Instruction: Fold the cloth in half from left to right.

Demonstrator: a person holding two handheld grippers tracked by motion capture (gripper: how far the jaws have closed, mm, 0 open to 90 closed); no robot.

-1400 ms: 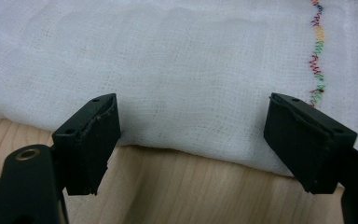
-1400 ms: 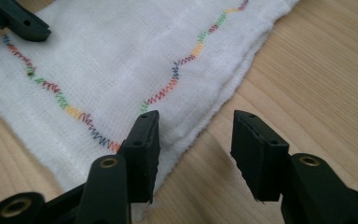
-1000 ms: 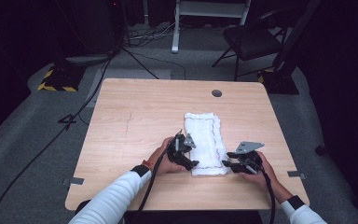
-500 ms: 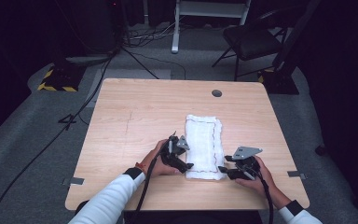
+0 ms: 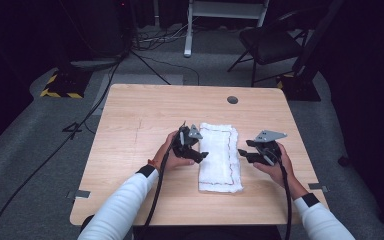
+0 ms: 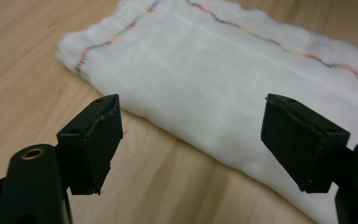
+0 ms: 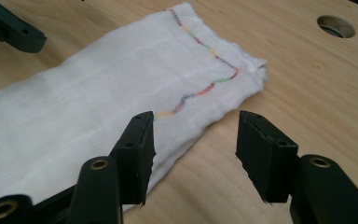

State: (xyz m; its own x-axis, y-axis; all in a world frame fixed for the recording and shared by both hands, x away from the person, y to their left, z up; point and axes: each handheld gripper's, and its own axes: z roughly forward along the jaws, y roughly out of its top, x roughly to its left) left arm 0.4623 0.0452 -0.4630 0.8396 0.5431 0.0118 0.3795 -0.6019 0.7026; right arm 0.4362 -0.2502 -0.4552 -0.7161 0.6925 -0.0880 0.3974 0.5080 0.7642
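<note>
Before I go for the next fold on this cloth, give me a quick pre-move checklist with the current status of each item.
1. Left gripper open with nothing between its jaws: ok.
2. Right gripper free of the cloth: ok; its jaws have just been closing slightly, with nothing between them.
3. Folded white cloth lying flat on the table: ok, a long strip with the stitched edge visible.
4. Each gripper on its own side of the cloth, long edges within reach: ok.
5. Table around the cloth free of obstacles: ok; the cable hole lies well beyond it.
6. Layers underneath evenly aligned: cannot tell.
</note>
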